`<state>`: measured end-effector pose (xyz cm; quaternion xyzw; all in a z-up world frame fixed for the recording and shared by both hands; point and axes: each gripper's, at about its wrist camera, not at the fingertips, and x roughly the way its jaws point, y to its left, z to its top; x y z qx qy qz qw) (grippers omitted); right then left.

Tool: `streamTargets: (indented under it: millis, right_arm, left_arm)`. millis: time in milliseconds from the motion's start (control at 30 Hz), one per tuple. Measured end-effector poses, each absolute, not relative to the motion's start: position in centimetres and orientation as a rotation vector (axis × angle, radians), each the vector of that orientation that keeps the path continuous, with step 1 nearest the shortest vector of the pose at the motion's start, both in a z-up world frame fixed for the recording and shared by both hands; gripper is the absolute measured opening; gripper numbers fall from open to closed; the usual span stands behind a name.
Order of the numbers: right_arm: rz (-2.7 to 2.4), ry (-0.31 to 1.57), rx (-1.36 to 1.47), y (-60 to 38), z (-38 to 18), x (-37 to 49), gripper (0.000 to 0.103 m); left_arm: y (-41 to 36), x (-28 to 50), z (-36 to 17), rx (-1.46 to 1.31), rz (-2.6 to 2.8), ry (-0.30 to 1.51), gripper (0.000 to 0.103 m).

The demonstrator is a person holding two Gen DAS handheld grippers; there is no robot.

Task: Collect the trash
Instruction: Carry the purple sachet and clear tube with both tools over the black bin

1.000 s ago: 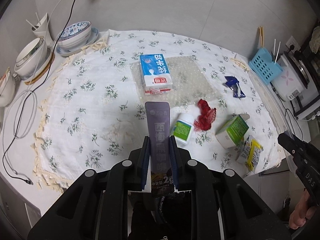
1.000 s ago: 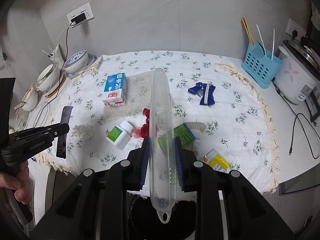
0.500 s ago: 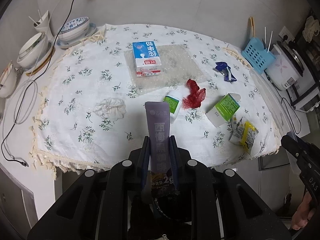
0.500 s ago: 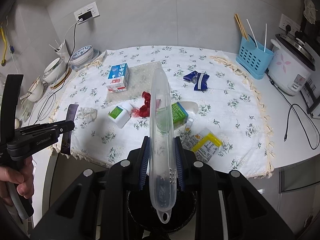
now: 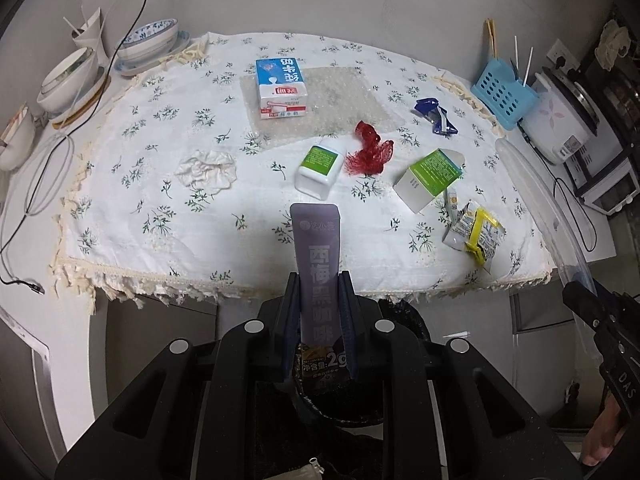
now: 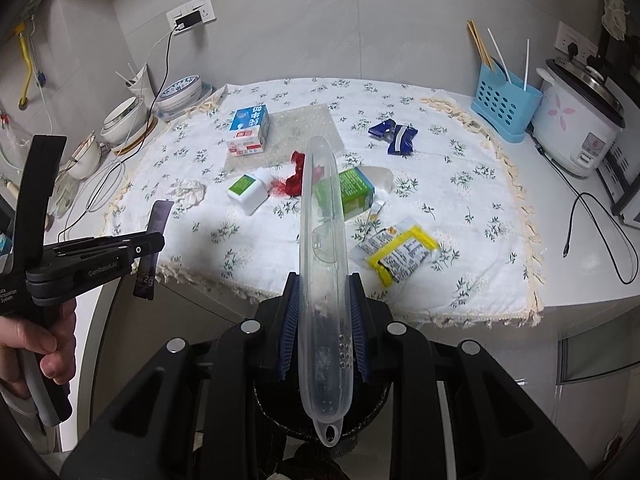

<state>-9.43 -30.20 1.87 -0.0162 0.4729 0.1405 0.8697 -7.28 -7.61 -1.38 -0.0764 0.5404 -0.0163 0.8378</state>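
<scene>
Both hand-held grippers now sit farther back from the worktop [image 5: 580,248] than a second ago: its fringed front edge, then low in each view, crosses mid-frame, and a dark bin mouth [image 6: 360,408] shows below the jaws.

In the left wrist view the left hand-held gripper [image 5: 318,312] is clamped on a purple coffee sachet [image 5: 318,264], which stands upright in the lower centre with its bottom end over the bin's dark rim [image 5: 404,312]. In the right wrist view the right hand-held gripper [image 6: 323,320] is closed on a long clear plastic case [image 6: 322,240], whose looped end hangs over the bin at the bottom centre.

More trash lies on the floral cloth [image 5: 120,184], well apart from both grippers: a milk carton [image 5: 282,88] at upper centre, a crumpled tissue [image 5: 206,168] left of centre, a white bottle [image 5: 318,166] touching a red net scrap [image 5: 370,152], a green box [image 5: 430,176], a blue wrapper [image 5: 434,114] and a yellow packet [image 5: 478,236] at the right.

A hand [image 6: 36,344] grips the left tool's handle at the lower left of the right wrist view.
</scene>
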Motion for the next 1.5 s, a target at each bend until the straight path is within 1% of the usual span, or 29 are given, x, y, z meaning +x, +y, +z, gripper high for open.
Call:
streamTargets:
  millis: [467, 800, 1500]
  right_arm:
    - [0.321, 1.01, -0.05, -31.9, 0.0, -14.2, 0.023]
    - [0.325, 1.057, -0.058, -32.9, -2.4, -17.0, 0.023]
    - [0.281, 1.202, -0.038, -34.4, -10.2, -17.7, 0.023]
  left_arm:
    - [-9.4, -11.2, -3.4, -0.171, -0.037, 1.16, 0.018]
    - [-10.6, -13.9, -5.2, -0.174, -0.062, 1.176, 0.018]
    - [-12.9, -13.3, -13.9, -0.148, -0.07, 1.26, 0.018]
